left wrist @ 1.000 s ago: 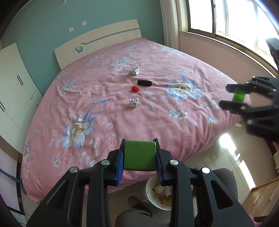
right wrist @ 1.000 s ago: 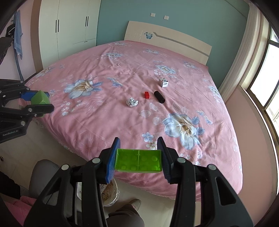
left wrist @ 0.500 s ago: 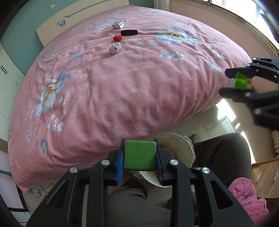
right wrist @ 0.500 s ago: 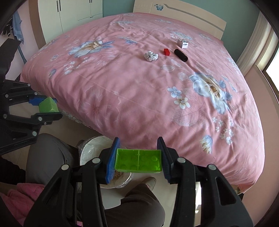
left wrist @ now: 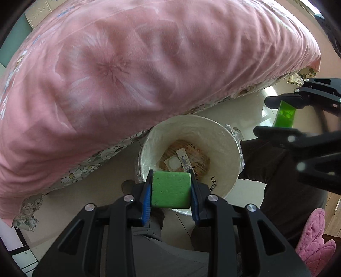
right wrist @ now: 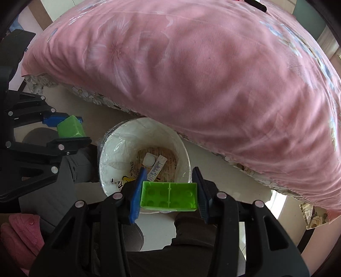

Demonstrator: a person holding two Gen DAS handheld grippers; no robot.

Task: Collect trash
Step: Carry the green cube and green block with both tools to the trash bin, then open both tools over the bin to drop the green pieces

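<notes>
My left gripper (left wrist: 171, 190) is shut on a green foam block (left wrist: 170, 189) and points down over the near rim of a white trash bin (left wrist: 226, 136) lined with clear plastic. My right gripper (right wrist: 168, 195) is shut on a bright green toy brick (right wrist: 168, 197), hollow side up, above the same trash bin (right wrist: 110, 147). Wrappers and a small packet lie at the bin's bottom (right wrist: 158, 162). In the left wrist view the right gripper (left wrist: 285, 116) with its brick shows at the right; in the right wrist view the left gripper (right wrist: 70, 129) with the block shows at the left.
The bin stands on a pale tiled floor beside the bed, whose pink floral cover (left wrist: 127, 64) hangs over the edge just behind it. A person's dark trouser legs (left wrist: 277, 170) flank the bin, with pink slippers (left wrist: 313, 240) nearby. A black object (right wrist: 255, 5) lies far up the bed.
Both grippers sank from above the bed and tipped downward, each still holding its green item. The bin, before at the bottom edge, now fills the middle of both views.
</notes>
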